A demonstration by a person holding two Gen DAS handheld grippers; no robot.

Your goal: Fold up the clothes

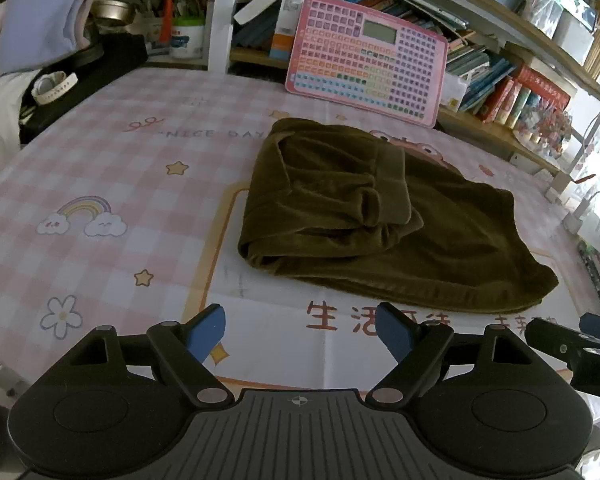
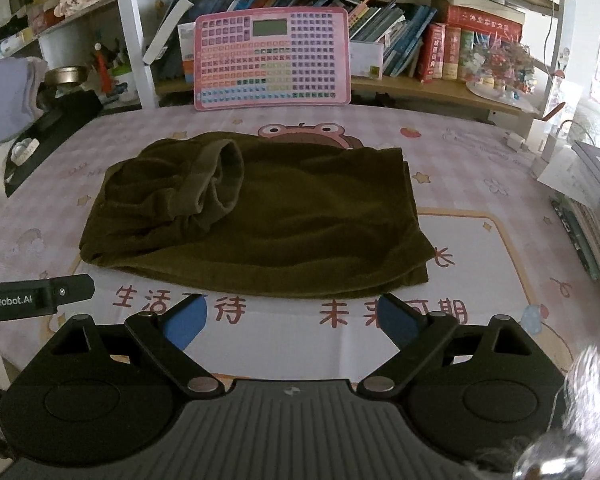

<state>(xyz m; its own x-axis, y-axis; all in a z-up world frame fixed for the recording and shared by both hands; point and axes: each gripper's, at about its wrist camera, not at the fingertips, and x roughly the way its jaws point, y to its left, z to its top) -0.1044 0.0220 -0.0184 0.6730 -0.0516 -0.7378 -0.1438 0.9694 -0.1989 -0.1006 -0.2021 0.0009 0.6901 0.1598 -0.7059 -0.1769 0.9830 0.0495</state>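
Note:
A dark olive-brown garment (image 1: 380,216) lies folded into a rough rectangle on the pink checked tablecloth (image 1: 120,168), with a cuffed sleeve or leg end resting on its left part. It also shows in the right wrist view (image 2: 284,216). My left gripper (image 1: 300,330) is open and empty, hovering near the table's front edge, short of the garment. My right gripper (image 2: 290,316) is open and empty, just in front of the garment's near hem. The right gripper's body shows at the edge of the left wrist view (image 1: 580,344).
A pink keyboard-like toy board (image 1: 368,60) leans against the bookshelf (image 1: 520,92) behind the table. A black bag with a white watch (image 1: 54,86) and folded lilac cloth (image 1: 36,20) sit at the back left. Books and boxes (image 2: 592,216) line the right edge.

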